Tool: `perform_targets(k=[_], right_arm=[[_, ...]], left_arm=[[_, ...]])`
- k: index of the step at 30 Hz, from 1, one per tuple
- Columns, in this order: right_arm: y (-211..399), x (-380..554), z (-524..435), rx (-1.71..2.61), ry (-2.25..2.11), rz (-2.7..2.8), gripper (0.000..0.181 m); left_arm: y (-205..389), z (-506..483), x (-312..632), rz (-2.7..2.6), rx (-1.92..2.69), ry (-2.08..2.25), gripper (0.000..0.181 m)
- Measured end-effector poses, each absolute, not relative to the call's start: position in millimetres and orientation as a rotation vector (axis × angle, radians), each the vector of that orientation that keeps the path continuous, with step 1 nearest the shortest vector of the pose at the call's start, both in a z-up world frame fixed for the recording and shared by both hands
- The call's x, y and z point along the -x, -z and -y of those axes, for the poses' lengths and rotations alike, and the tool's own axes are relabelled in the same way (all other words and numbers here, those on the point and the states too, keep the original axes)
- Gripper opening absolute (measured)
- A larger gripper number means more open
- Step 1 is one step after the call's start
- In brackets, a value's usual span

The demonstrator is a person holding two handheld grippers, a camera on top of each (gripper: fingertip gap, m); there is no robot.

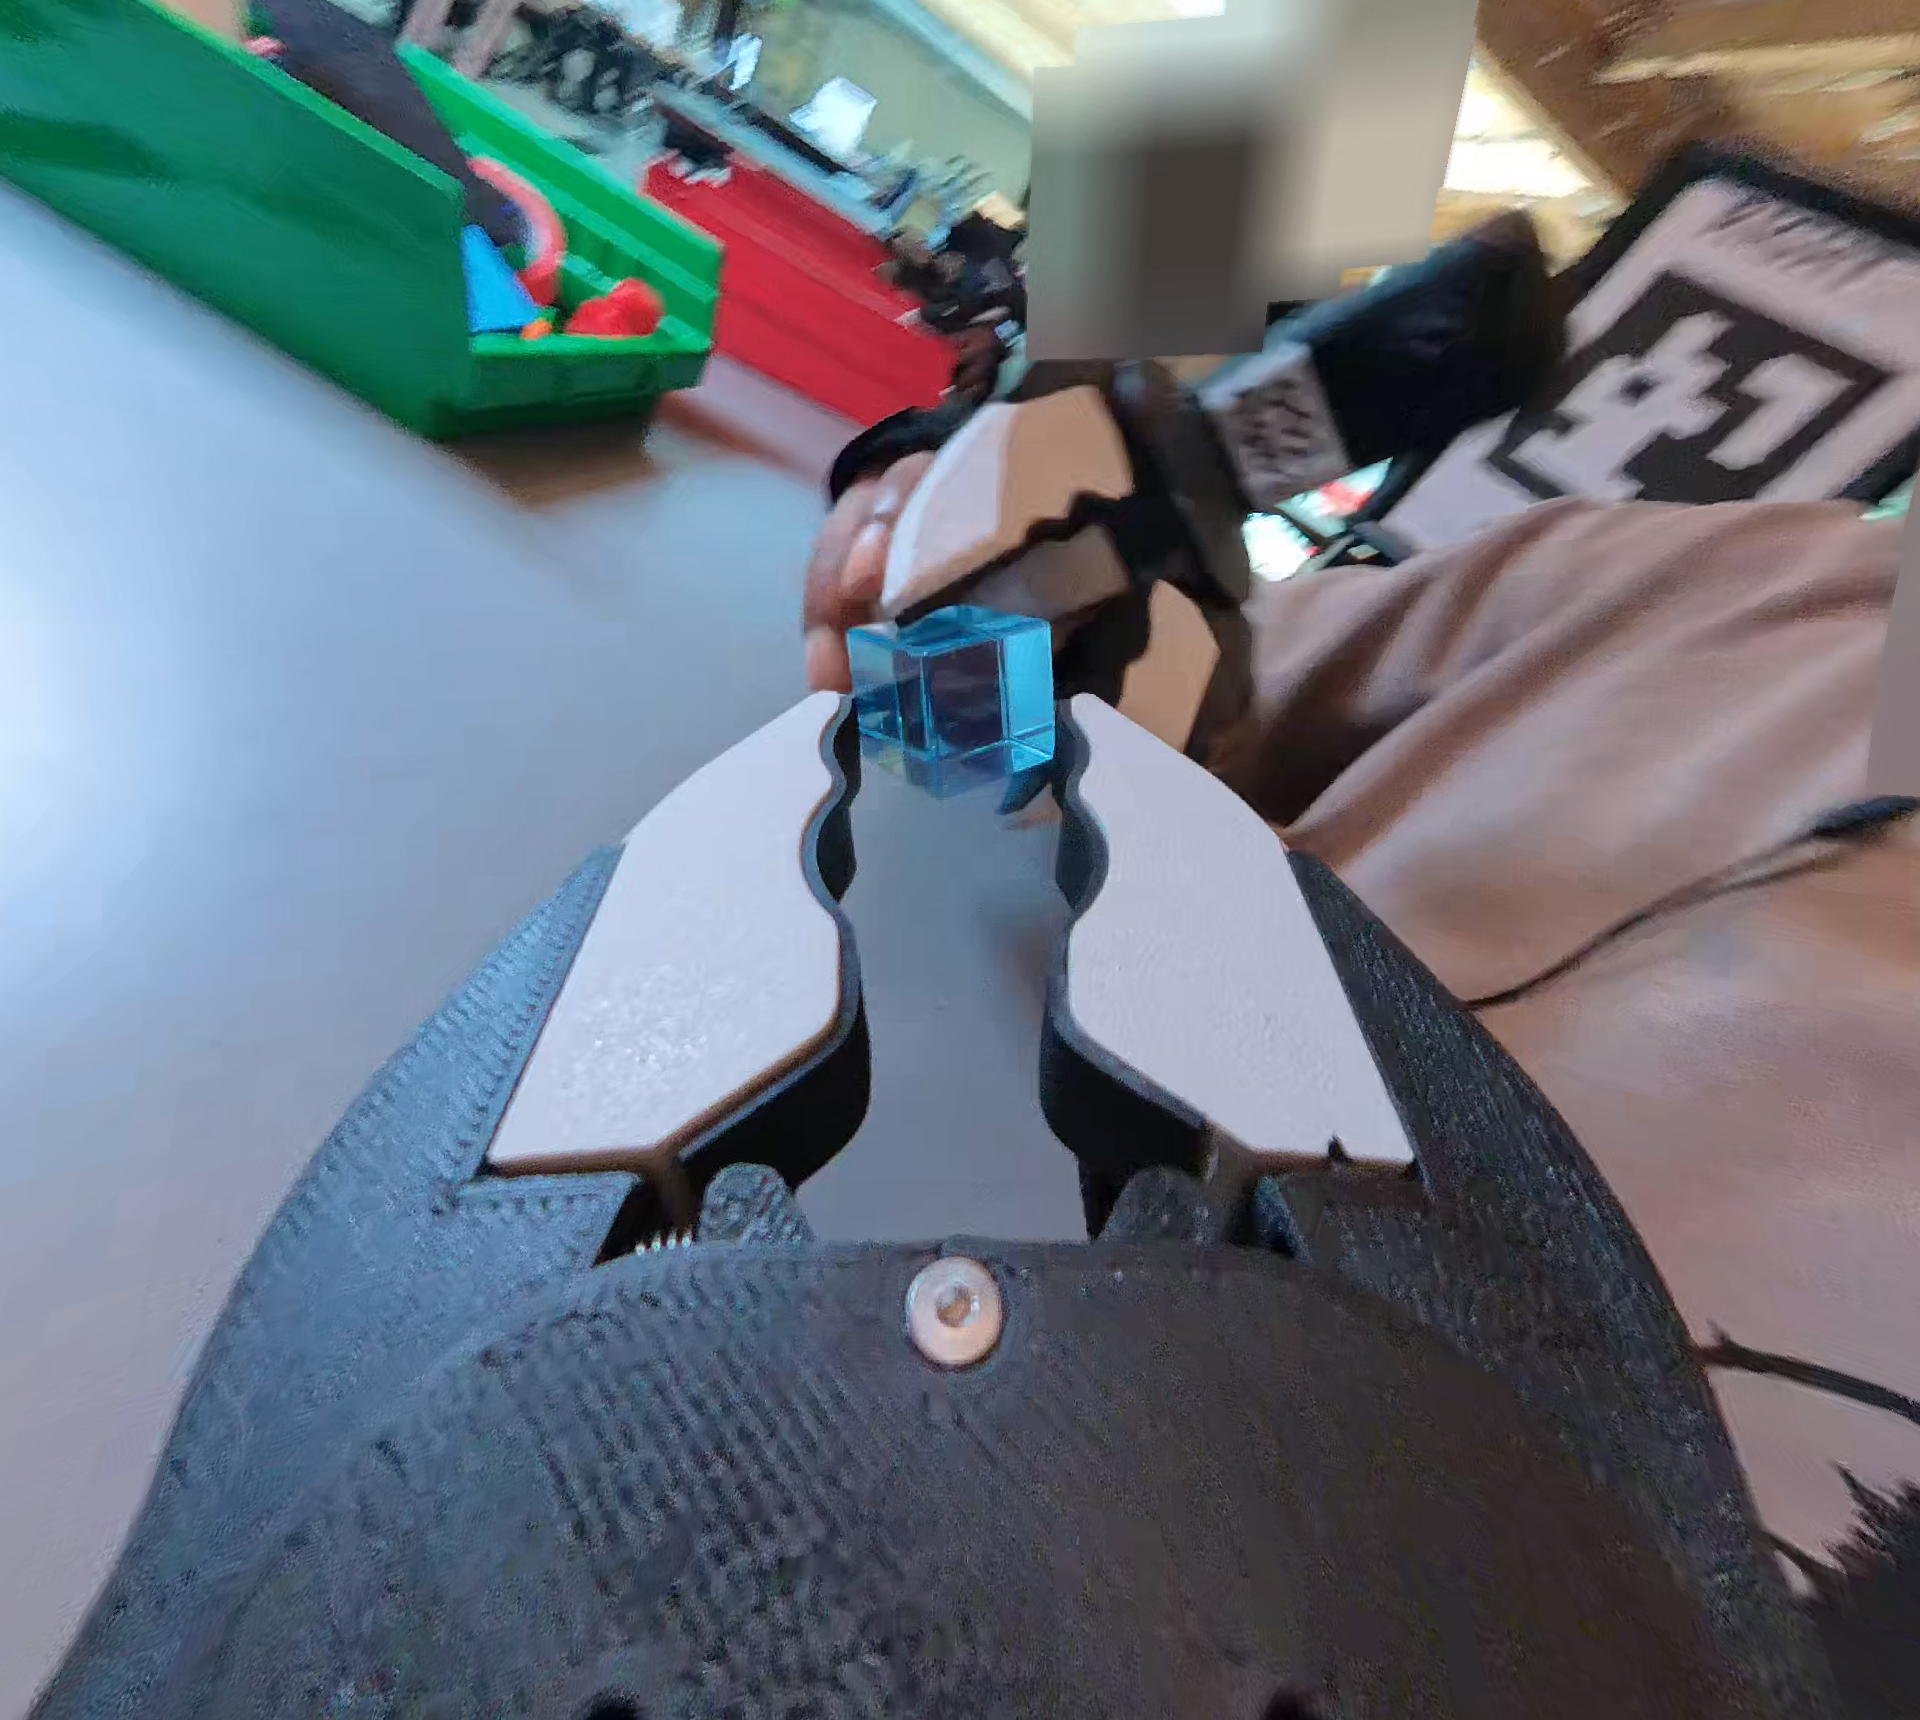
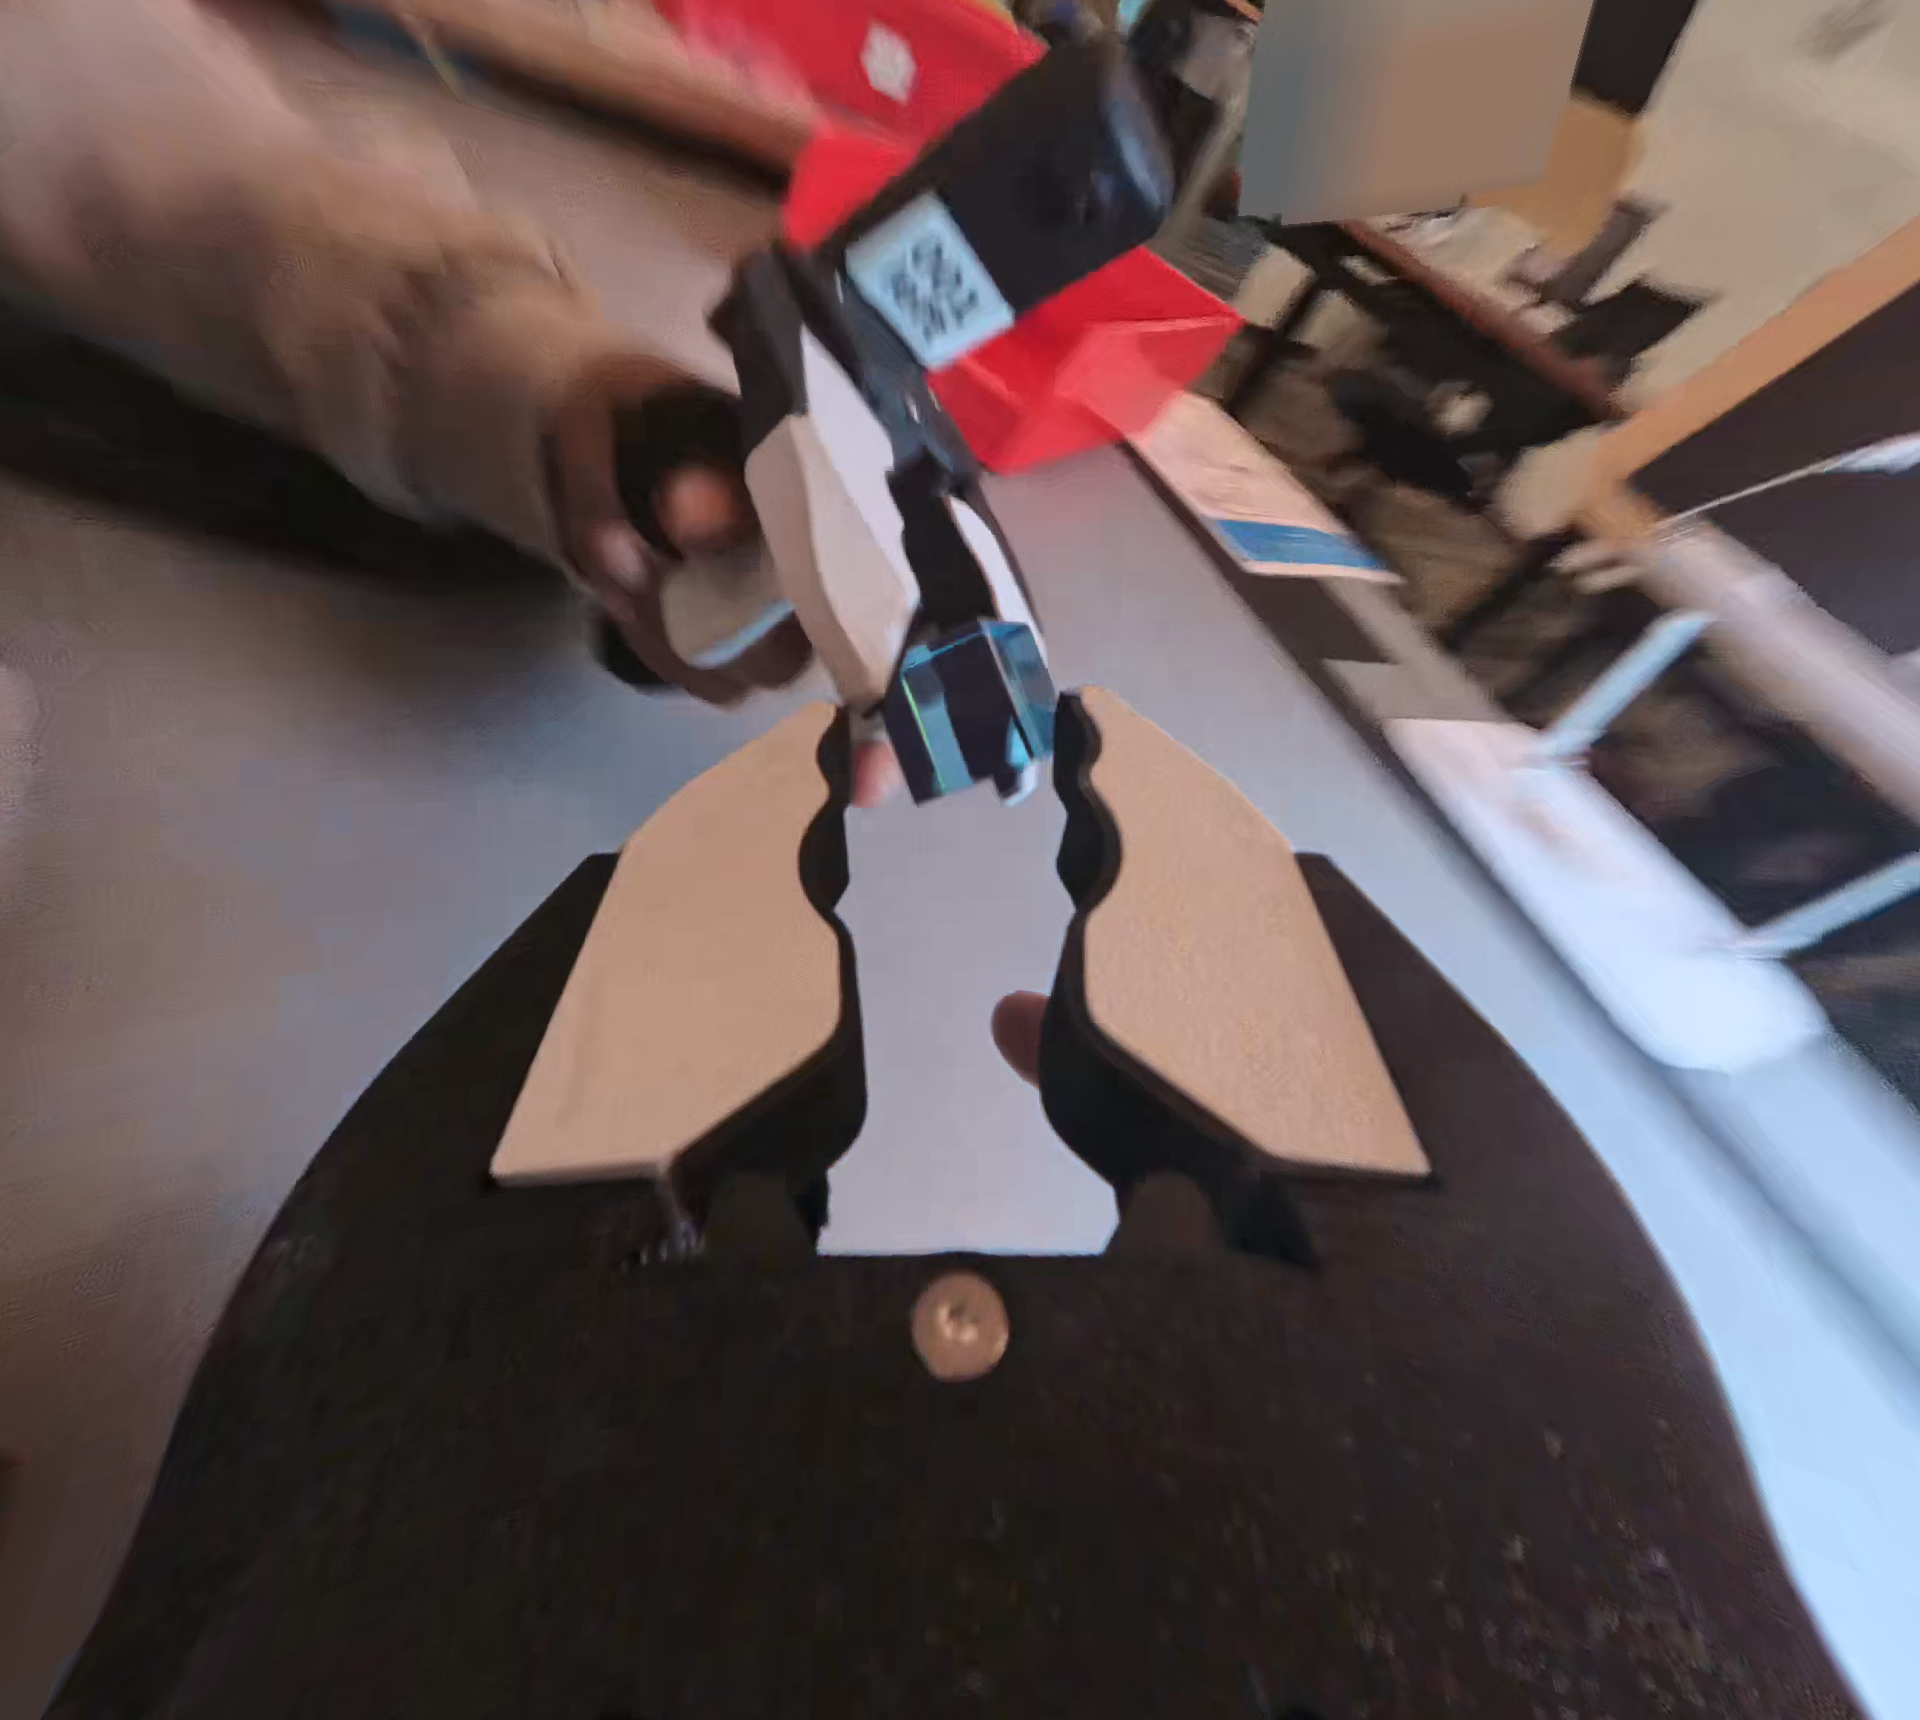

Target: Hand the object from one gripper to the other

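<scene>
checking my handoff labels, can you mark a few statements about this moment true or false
1. The cube is clear blue. True.
2. The cube lies in the green bin. False: it sits at the jaw tips of the left gripper, away from the bin.
3. The green bin holds red and blue things. True.
4. Only one gripper is at the cube. False: the right gripper has its jaws around it too, so both meet there.

Translucent blue cube (image 2: 971, 725): at tips of right gripper (image 2: 954, 720), tan fingers spread apart, touching right tip only. Left gripper (image 2: 940, 631): beyond, tips on cube. Red bin (image 2: 1081, 361): far, on grey table (image 2: 208, 839).
</scene>
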State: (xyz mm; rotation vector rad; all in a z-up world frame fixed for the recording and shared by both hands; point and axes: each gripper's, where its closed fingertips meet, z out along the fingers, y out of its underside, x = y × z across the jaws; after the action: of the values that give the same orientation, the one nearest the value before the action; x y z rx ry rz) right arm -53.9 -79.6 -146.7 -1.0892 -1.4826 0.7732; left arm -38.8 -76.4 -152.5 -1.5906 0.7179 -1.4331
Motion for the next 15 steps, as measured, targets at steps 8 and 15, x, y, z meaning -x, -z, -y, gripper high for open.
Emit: perform_targets(k=[8,15], right_arm=[[128.3,41.7,88.4,1.54,-2.121,1.119,0.042],[120.8,47.0,123.2,1.508,-2.596,1.036,0.042]], left_arm=[[121.8,105.4,42.4,-0.895,1.257,1.386,0.035],[132.7,105.5,32.9,-1.103,1.158,0.782,0.035]])
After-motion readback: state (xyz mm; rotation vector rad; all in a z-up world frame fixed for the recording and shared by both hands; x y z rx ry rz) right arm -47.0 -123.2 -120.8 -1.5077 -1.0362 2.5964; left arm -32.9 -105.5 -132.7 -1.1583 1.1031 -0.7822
